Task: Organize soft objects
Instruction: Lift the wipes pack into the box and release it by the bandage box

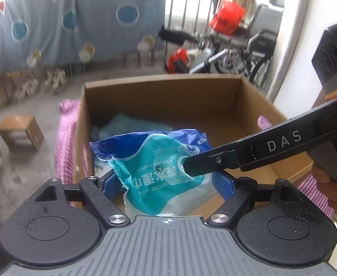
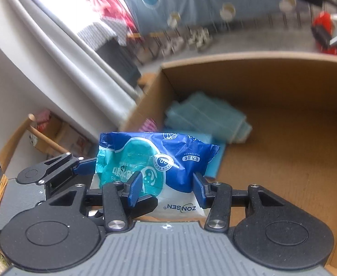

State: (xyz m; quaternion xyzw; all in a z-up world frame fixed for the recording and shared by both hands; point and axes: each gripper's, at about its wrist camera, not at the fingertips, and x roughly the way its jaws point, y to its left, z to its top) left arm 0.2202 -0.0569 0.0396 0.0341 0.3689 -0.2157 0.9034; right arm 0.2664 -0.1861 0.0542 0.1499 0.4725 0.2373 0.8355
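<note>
A blue and teal wet wipes pack (image 1: pixel 154 161) hangs over the near left corner of an open cardboard box (image 1: pixel 161 81). My left gripper (image 1: pixel 166 184) has its blue pads against both sides of the pack. My right gripper (image 2: pixel 168 189) is shut on the same wipes pack (image 2: pixel 159 158) and reaches in from the right in the left wrist view, its black tip (image 1: pixel 191 168) lying over the wrapper. One left gripper finger (image 2: pixel 83 168) touches the pack's left end. A folded teal cloth (image 2: pixel 205 115) lies inside the box (image 2: pixel 260 62) at its far left.
The box sits on a pink checked cloth (image 1: pixel 65 138). A small brown carton (image 1: pixel 21 133) stands on the floor at left. A wheelchair (image 1: pixel 255 53) and red bags are at the back right. A wooden chair (image 2: pixel 37 133) is at left. A hand (image 1: pixel 333 184) holds the right gripper.
</note>
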